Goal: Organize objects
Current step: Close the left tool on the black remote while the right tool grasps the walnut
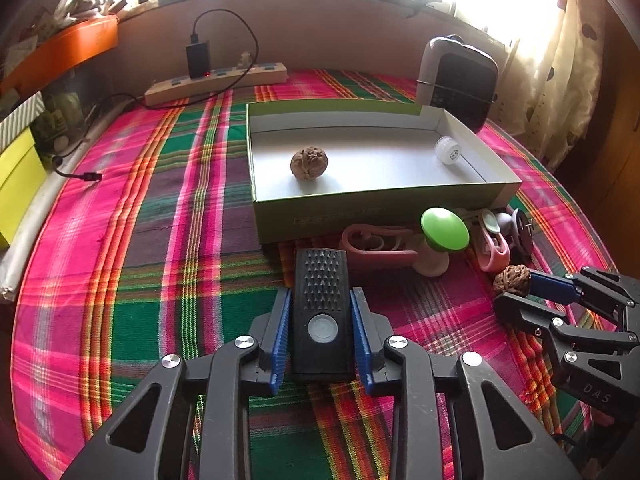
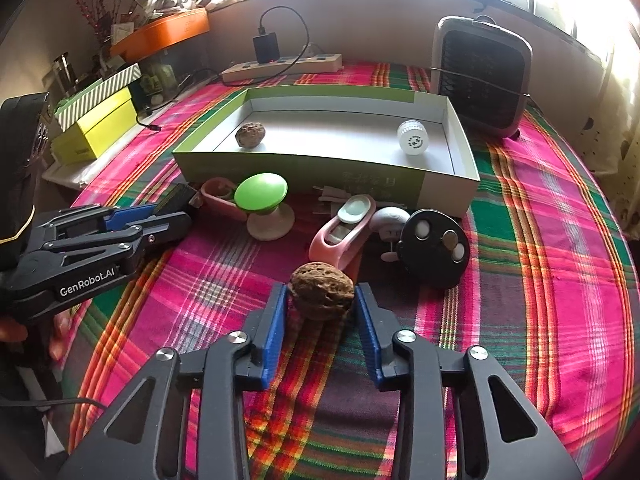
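My left gripper (image 1: 321, 308) is shut on a black studded device with a round button (image 1: 321, 312), held over the plaid cloth. It also shows in the right wrist view (image 2: 170, 208). My right gripper (image 2: 321, 300) is shut on a brown walnut (image 2: 321, 291); it shows in the left wrist view (image 1: 514, 286) too. The open green-and-white box (image 1: 376, 204) holds another walnut (image 1: 309, 163) and a white bottle cap (image 1: 447, 150). In front of the box lie a green mushroom-shaped knob (image 2: 261, 191), a pink clip (image 2: 345, 226), a black disc (image 2: 435, 249) and a pink holder (image 1: 376, 246).
A heater (image 2: 482, 76) stands behind the box at the right. A power strip (image 2: 282, 67) with a black charger lies at the back wall. Yellow and striped boxes (image 2: 98, 124) and an orange tray (image 2: 160, 34) are at the left edge.
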Motion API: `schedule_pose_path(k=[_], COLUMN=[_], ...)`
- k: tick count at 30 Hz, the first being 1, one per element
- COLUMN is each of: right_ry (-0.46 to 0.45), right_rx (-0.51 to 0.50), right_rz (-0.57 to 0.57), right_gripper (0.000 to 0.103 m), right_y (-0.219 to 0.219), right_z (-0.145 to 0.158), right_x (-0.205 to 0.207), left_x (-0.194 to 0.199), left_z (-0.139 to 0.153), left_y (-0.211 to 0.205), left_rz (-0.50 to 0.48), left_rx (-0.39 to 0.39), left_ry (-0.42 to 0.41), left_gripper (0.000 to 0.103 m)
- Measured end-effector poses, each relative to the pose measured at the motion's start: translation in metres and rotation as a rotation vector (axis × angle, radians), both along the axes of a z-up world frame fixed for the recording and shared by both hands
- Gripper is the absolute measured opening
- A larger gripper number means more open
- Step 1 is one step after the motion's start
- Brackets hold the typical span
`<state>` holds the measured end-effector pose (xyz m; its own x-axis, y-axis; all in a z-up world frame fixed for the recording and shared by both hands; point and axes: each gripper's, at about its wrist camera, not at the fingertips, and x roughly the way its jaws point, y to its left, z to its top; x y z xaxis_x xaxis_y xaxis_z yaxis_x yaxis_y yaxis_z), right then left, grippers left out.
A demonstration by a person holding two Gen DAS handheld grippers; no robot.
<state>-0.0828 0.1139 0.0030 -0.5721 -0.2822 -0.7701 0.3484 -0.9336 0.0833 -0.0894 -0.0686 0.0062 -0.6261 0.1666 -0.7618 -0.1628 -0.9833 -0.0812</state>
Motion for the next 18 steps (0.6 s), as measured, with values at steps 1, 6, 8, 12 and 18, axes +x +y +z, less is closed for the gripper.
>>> schedule_pose_path(k=[1, 6, 8, 12, 18], right_ry=[0.000, -0.001, -0.001, -0.002, 0.002], right_rx=[-0.001, -0.005, -0.007, -0.012, -0.023], right_rz=[0.000, -0.001, -0.001, -0.001, -0.006], right_gripper=[0.035, 0.035, 0.035, 0.035, 0.034], right_y=[0.0002, 0.0013, 0.0009, 0.0007, 0.0021], right_z=[0.0000, -0.0003, 0.0000, 0.0001, 0.0016], right_x=[0.0004, 0.0011, 0.0008, 0.0008, 0.0013], left_x=[0.0003, 0.0001, 0.0003, 0.0003, 0.0005], left_z=[0.0000, 0.0001, 0.0001, 0.0004, 0.0014], left_y=[0.0002, 0.0006, 0.0007, 0.0007, -0.0002], left_rz=[0.000, 0.001, 0.001, 0.002, 0.006], left_rx=[-0.003, -0.004, -0.003, -0.004, 0.001], left_ry=[0.000, 0.001, 0.000, 0.000, 0.000], left_gripper=[0.025, 0.025, 0.025, 0.025, 0.025])
